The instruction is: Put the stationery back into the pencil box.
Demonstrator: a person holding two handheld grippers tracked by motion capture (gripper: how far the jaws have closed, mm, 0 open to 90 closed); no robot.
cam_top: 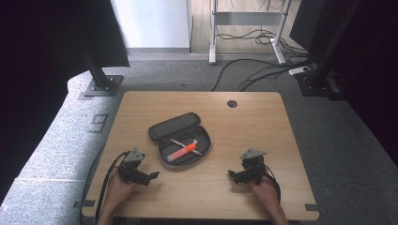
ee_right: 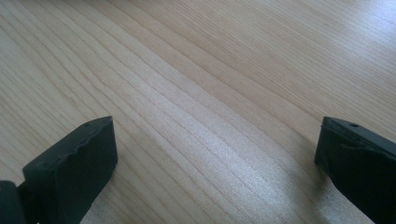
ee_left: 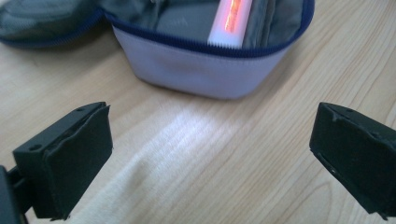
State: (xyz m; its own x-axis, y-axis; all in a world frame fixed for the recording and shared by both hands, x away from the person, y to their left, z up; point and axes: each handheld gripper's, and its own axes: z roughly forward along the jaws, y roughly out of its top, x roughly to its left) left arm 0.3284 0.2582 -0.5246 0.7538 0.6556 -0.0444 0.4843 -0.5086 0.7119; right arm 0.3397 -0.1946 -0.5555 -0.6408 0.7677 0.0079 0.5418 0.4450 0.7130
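Resting low on wooden table [cam_top: 263, 126]: left gripper [cam_top: 151, 176] and right gripper [cam_top: 233, 174], flanking open pencil case [cam_top: 162, 129] holding orange marker [cam_top: 182, 152]. Facing case wall [ee_left: 205, 70], jaws spread wide, empty. Hovering over bare wood, jaws likewise apart.

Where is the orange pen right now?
The orange pen lies inside the open pencil case at the middle of the table in the high view, beside a thin silver pen, ahead of the left gripper.
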